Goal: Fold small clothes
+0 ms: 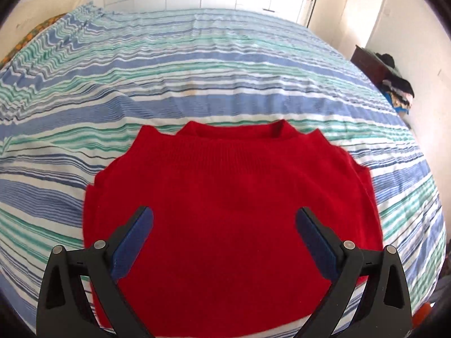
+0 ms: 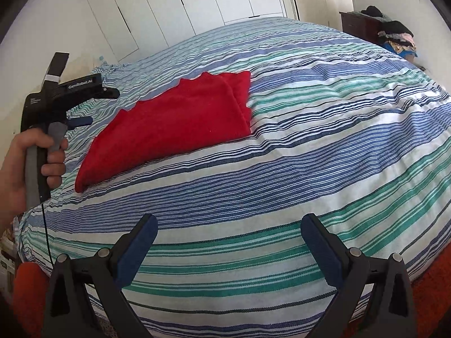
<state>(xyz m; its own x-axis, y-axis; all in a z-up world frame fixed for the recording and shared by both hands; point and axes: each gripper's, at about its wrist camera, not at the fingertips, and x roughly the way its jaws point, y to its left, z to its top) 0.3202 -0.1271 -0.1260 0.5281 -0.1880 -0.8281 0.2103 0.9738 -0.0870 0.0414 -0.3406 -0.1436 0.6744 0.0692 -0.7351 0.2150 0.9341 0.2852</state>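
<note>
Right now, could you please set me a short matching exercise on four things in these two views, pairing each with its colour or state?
Things:
1. sweater
2. bedspread
3. left gripper
4. pile of clothes

Descriptions:
A. open, over red knit
B. red, lying partly folded
C. heaped by the far wall
D. striped blue, green and white

Pairs: 1-B, 2-D, 3-A, 4-C

A home bedroom – striped bed (image 2: 310, 146), white wardrobe doors (image 2: 197, 0)
</note>
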